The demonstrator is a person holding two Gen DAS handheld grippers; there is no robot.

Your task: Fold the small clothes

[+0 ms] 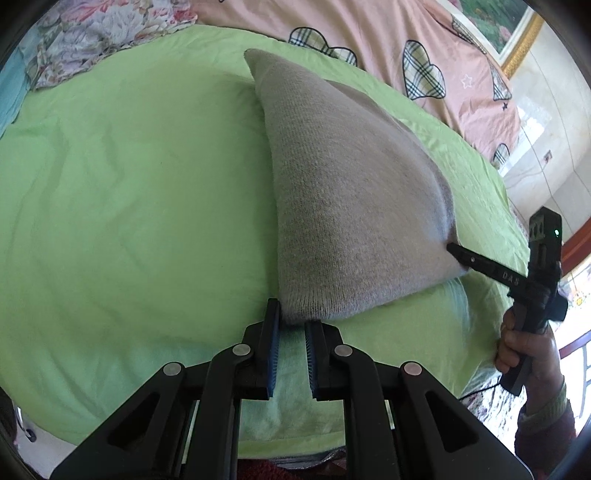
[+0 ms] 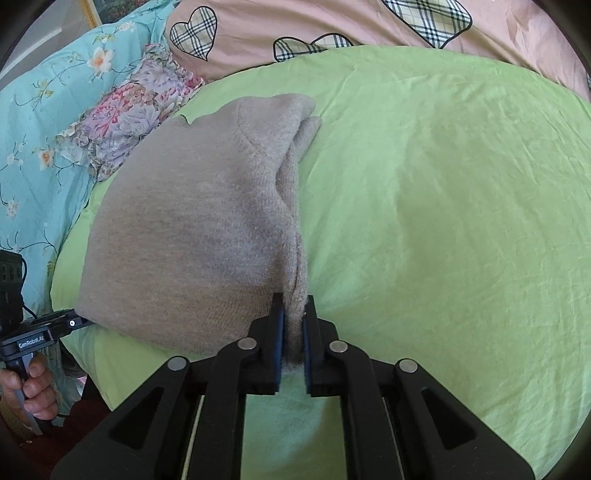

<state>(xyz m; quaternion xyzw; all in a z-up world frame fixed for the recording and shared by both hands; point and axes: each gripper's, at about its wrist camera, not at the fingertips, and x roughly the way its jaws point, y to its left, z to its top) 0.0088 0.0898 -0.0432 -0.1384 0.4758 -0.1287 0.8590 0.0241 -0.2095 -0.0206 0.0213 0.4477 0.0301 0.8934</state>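
A grey knitted garment (image 1: 343, 192) lies folded on a green sheet (image 1: 129, 206); it also shows in the right wrist view (image 2: 192, 236). My left gripper (image 1: 291, 325) holds its near left corner, with the knit edge between the blue pads and a gap still showing between them. My right gripper (image 2: 293, 317) is shut on the garment's near right edge, a bunched fold pinched between its pads. The right gripper also shows in the left wrist view (image 1: 456, 254), and the left gripper in the right wrist view (image 2: 83, 323).
A pink quilt with plaid hearts (image 2: 332, 26) lies behind the sheet. A floral pillow (image 2: 125, 122) and a turquoise flowered cover (image 2: 40, 122) lie to the left. The bed's near edge is just below the grippers.
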